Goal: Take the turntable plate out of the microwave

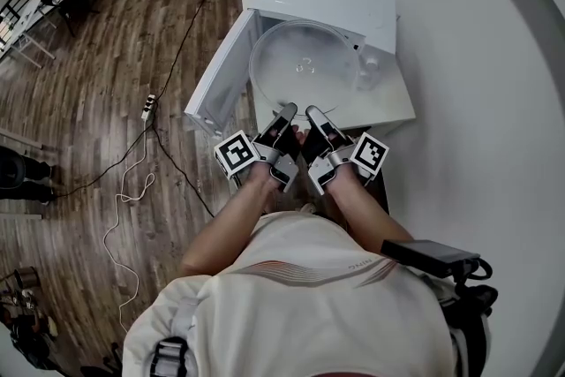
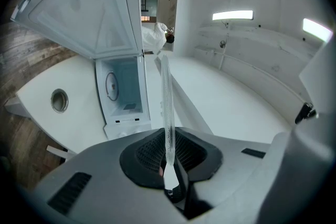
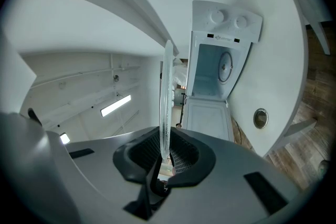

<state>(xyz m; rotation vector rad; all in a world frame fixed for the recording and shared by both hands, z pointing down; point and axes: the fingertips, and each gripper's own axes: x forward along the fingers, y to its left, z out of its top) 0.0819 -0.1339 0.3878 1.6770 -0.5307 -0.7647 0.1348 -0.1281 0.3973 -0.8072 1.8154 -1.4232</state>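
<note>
We hold a clear glass plate [image 1: 300, 66] by its near rim. The left gripper [image 1: 284, 116] and right gripper [image 1: 316, 116] are clamped on it side by side. The plate juts forward from the jaws, before the open microwave [image 1: 340, 0]. We judge it heavy, rigid, slick and breakable. The open door [image 1: 216, 82] flanks the left gripper, and free room lies behind both.

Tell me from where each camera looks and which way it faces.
Head view: on the person's head, facing steeply down at the turntable plate before the open microwave; both forearms show.
Left gripper view: rides on the left gripper, looking along its jaws, shut on the plate's rim.
Right gripper view: the same from the right gripper.
Shared: both gripper views show the plate edge-on.
</note>
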